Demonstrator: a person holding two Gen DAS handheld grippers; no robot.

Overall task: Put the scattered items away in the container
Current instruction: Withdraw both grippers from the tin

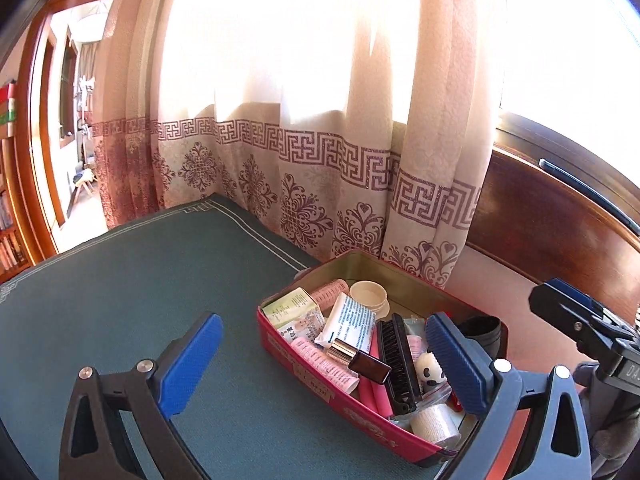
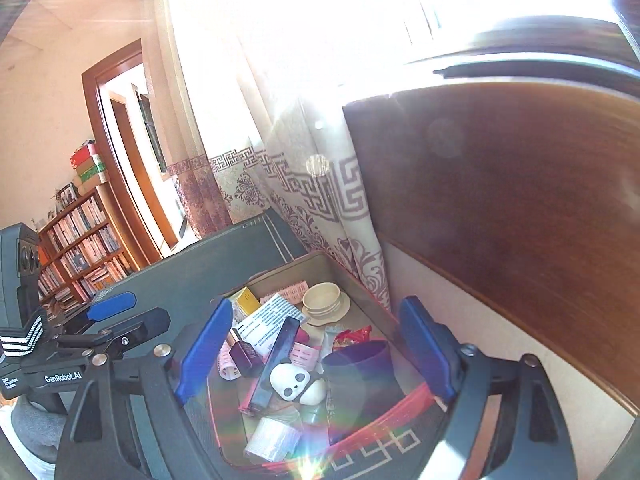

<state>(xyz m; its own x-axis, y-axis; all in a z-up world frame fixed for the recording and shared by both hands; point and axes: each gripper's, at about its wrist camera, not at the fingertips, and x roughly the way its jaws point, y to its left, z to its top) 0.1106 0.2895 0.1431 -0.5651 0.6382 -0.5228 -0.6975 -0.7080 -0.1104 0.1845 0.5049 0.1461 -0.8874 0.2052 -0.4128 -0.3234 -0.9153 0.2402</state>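
A red tin (image 1: 280, 345) stands on the green table mat, close to the curtain. It holds a black comb (image 1: 396, 364), a panda toy (image 1: 430, 372), a small brown bottle (image 1: 366, 362), a white tube (image 1: 352, 320), a cream jar (image 1: 370, 294), a gauze roll (image 1: 436, 422) and pink rollers. My left gripper (image 1: 324, 360) hovers open over the tin's near left side, its pads gripping nothing. My right gripper (image 2: 316, 350) is open above the tin (image 2: 384, 408), over the panda toy (image 2: 296, 384) and comb (image 2: 276, 364). A dark cup (image 2: 356, 360) lies inside too.
The green mat (image 1: 140, 300) stretches left of the tin. A patterned curtain (image 1: 320, 180) hangs behind it, and a dark wooden panel (image 1: 540, 216) stands to the right. A bookshelf (image 2: 80, 248) and a doorway lie far left. A finger (image 1: 568, 296) of my right gripper shows at the right edge.
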